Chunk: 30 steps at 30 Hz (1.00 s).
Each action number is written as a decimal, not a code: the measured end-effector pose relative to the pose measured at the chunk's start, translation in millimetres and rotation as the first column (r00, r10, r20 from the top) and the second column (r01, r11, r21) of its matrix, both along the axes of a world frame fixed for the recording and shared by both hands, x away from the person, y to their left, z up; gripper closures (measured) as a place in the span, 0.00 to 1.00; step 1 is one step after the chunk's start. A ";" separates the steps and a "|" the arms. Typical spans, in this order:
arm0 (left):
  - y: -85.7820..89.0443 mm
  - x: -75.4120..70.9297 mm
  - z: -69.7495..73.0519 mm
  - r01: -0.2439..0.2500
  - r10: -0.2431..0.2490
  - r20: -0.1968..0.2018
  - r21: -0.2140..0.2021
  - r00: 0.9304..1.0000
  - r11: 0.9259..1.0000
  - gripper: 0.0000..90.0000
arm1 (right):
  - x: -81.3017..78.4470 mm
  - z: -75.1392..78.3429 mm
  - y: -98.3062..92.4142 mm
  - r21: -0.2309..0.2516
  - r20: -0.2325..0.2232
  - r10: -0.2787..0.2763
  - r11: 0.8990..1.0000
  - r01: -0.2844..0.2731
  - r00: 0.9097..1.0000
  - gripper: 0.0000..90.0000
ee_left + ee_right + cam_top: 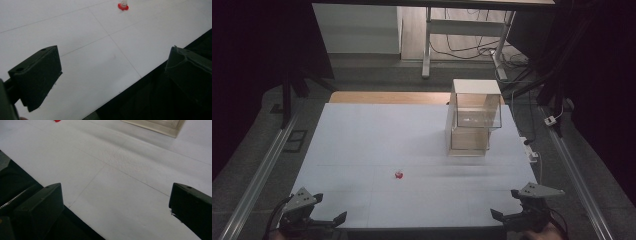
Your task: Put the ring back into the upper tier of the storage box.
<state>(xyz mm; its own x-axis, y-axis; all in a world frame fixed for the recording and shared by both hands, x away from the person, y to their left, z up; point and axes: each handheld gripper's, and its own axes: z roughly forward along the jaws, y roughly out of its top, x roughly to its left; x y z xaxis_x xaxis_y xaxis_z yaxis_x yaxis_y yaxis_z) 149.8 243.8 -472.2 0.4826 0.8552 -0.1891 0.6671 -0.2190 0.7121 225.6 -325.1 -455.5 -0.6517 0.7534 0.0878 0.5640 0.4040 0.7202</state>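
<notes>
Small red thing (399,174): too small in the high view to tell what it is; a pale top on a red base is all that reads.
Same red thing, left gripper view: its upper part is cut by the top edge.
Same red thing, right gripper view: a red sliver at the top edge, the rest cut off.
Clear box (474,117): in the right gripper view its corner alone shows, the rest beyond the top edge; whatever lies inside is too faint to tell.
Left hand-held gripper (314,218): lower body cut by the bottom edge.
Right hand-held gripper (522,212): the hand behind it mostly out of frame.
Surface (377,135): near edge lost in dark.
</notes>
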 end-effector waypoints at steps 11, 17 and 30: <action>-1.2 1.7 -1.5 0.041 -0.041 -0.040 0.001 0.998 0.999 0.01 | 2.8 -1.0 0.2 0.006 -0.028 0.007 1.000 -0.007 1.000 0.00; -2.7 1.5 -1.6 0.054 -0.054 -0.042 0.010 0.998 0.998 0.01 | 3.8 -1.6 0.8 0.004 -0.035 0.010 1.000 -0.010 0.999 0.00; -1.6 1.6 -1.5 0.046 -0.046 -0.041 0.003 0.998 0.999 0.00 | 1.9 0.4 5.0 -0.005 -0.013 0.019 1.000 -0.019 1.000 0.00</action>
